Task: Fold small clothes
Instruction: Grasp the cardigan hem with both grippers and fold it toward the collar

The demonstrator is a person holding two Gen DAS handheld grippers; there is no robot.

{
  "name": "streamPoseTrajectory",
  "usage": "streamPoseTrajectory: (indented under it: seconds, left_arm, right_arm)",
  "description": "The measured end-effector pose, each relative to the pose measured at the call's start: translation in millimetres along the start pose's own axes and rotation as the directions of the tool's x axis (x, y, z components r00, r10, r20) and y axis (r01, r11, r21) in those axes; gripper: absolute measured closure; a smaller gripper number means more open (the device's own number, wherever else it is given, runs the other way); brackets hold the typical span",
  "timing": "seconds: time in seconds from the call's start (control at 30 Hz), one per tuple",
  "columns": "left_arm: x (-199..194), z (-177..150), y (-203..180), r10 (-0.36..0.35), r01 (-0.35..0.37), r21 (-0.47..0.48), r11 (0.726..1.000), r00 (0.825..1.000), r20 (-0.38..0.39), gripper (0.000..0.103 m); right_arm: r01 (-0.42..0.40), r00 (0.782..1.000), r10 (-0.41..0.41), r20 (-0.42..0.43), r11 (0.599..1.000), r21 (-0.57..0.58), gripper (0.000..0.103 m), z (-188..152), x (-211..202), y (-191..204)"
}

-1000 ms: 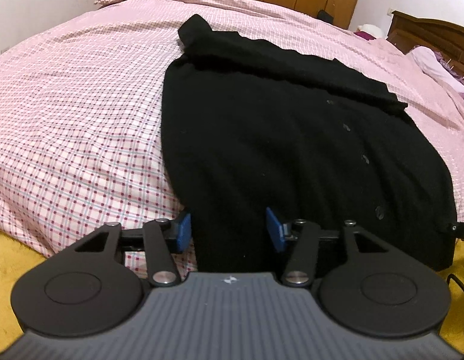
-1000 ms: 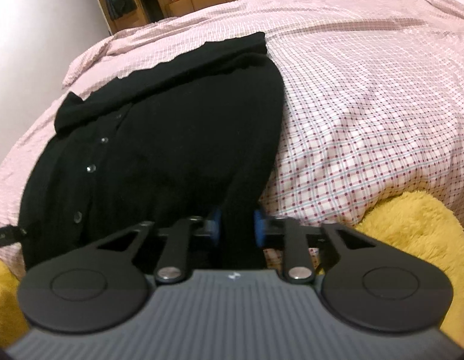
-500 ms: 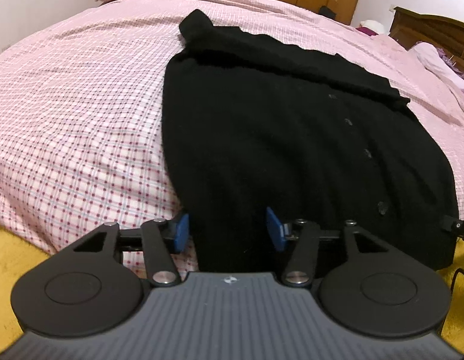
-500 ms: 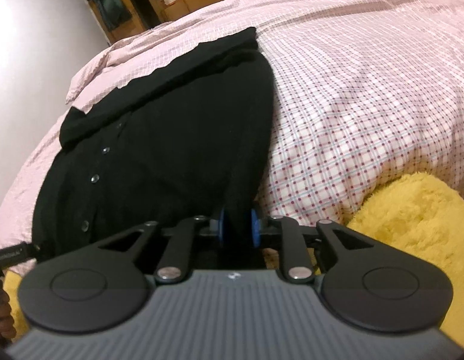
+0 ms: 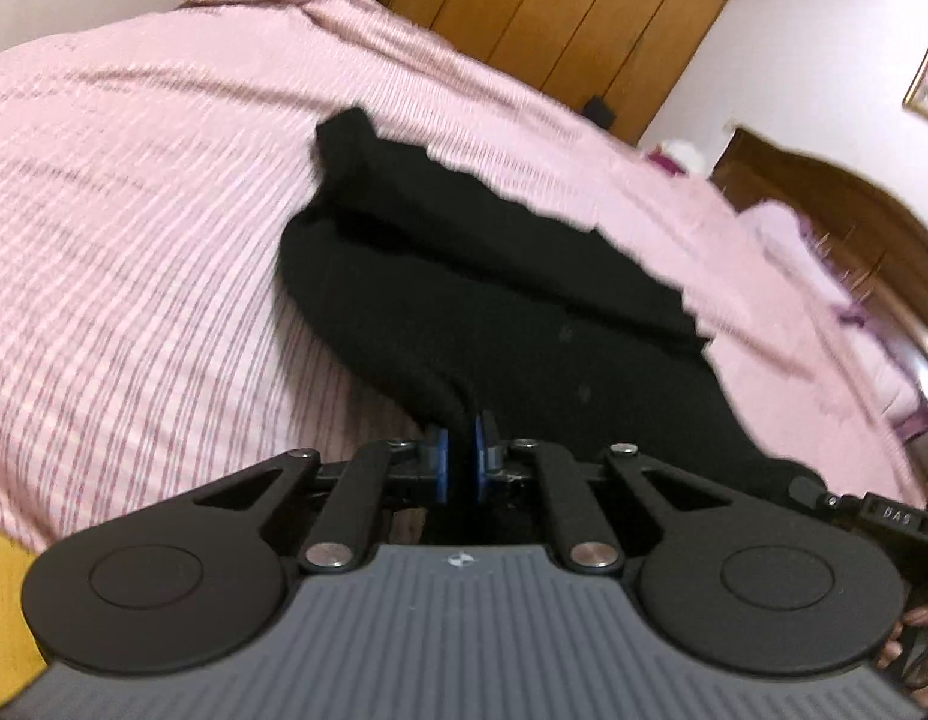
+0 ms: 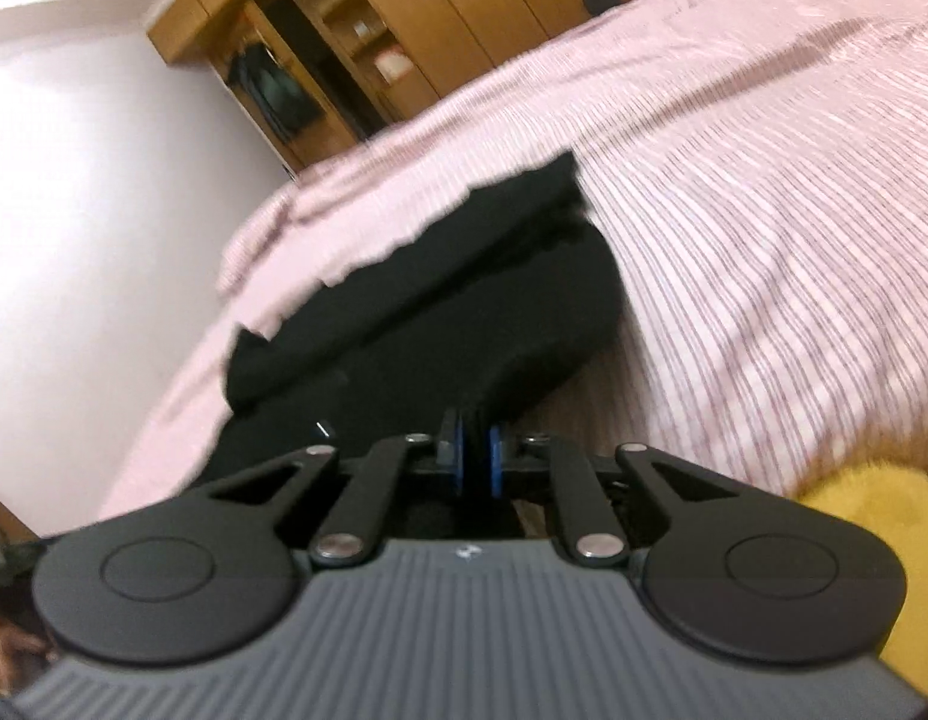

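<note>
A black buttoned cardigan [image 5: 523, 324] lies on the pink checked bed; it also shows in the right wrist view [image 6: 464, 324]. My left gripper [image 5: 461, 462] is shut on the cardigan's near hem at its left corner. My right gripper [image 6: 474, 459] is shut on the near hem at its right corner. Both near corners are raised off the bed, and the cloth slopes from the pads to the far part that lies flat. The far end, with a folded sleeve [image 5: 368, 150], rests on the bed. Both views are blurred by motion.
The pink checked bed sheet [image 5: 134, 240] spreads widely left of the cardigan and to its right [image 6: 763, 210]. A yellow fluffy blanket [image 6: 871, 516] lies at the near bed edge. Wooden wardrobes [image 5: 571, 18] stand beyond the bed and a wooden headboard [image 5: 835, 204] at the right.
My left gripper has shut on the cardigan's hem; it was open half a second ago. Both grippers have lifted the near hem and tilted up, so more of the room shows.
</note>
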State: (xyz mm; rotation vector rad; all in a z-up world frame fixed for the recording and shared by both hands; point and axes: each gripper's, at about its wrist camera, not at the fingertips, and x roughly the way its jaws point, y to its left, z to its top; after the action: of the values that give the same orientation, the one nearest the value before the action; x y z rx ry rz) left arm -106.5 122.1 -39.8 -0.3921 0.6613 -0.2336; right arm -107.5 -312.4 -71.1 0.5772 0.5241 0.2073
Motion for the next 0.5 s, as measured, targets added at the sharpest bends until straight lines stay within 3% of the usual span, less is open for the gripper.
streamPoseTrajectory:
  seconds: [0.17, 0.5]
  left_arm:
    - [1, 28, -7, -0.016, 0.018, -0.035, 0.999, 0.998, 0.057, 0.094]
    - [37, 98, -27, 0.008, -0.003, -0.03, 1.0, 0.985, 0.174, 0.094]
  right_arm:
    - [-0.071, 0.997, 0.069, 0.045, 0.997, 0.041, 0.092, 28, 10, 4]
    - [-0.064, 0.988, 0.068, 0.136, 0.997, -0.033, 0.092, 84, 55, 24]
